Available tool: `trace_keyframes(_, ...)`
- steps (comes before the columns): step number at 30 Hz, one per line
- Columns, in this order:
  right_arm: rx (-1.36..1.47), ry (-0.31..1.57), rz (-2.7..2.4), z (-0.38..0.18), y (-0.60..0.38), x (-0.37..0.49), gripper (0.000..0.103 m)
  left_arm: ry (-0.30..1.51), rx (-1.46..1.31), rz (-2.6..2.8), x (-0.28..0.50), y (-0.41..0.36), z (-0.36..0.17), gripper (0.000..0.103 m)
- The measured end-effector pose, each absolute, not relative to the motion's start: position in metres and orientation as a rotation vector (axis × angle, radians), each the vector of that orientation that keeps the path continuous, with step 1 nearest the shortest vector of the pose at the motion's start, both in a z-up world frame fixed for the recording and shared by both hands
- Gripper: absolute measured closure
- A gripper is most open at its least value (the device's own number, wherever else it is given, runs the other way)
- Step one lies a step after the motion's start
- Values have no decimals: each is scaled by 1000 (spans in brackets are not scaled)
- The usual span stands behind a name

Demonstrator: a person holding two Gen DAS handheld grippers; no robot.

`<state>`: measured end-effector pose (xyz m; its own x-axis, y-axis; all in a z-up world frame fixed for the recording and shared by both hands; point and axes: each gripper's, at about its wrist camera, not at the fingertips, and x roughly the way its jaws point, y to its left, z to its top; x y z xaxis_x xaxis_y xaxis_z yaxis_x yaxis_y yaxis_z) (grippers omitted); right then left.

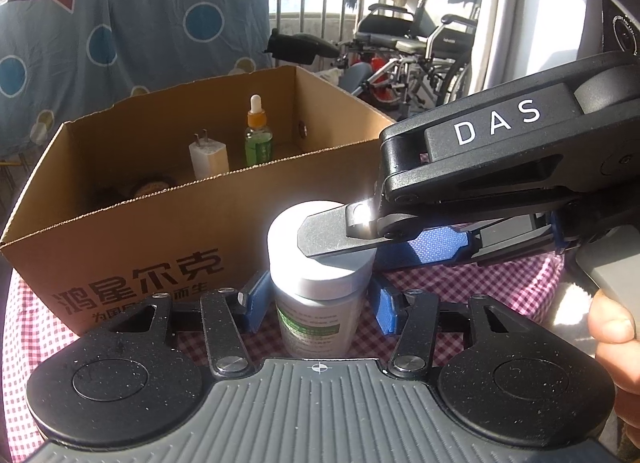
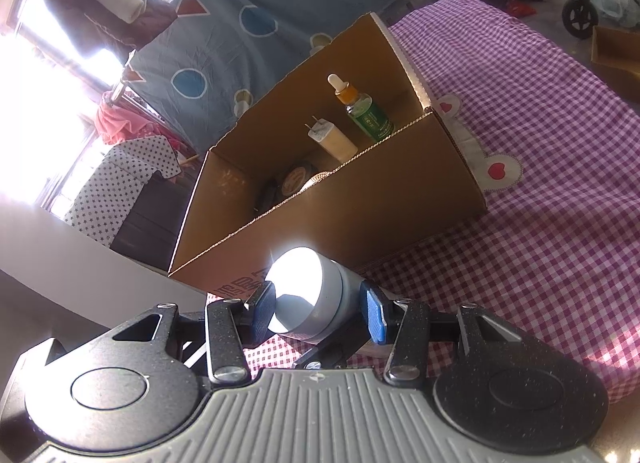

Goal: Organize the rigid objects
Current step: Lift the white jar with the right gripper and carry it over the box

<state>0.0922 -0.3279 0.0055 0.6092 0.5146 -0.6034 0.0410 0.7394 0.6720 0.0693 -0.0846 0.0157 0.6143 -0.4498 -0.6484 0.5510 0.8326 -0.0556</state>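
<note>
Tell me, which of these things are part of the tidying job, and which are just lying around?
Part of the job:
white jar, with both grippers closed around it, left gripper and right gripper
cardboard box
dropper bottle, in the box
white plug, in the box

Just lying about:
wheelchair
blue patterned sheet
checked cloth
</note>
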Motion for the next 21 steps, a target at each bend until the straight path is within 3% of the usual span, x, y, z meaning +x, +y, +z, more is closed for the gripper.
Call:
trace_keyframes(10,676,850,328,25,-322,81,52,675,128,-576,59,-70,33,51)
trace_keyframes(21,601,702,437,96,-304,63,51,547,126,-515,37,-54,97,51)
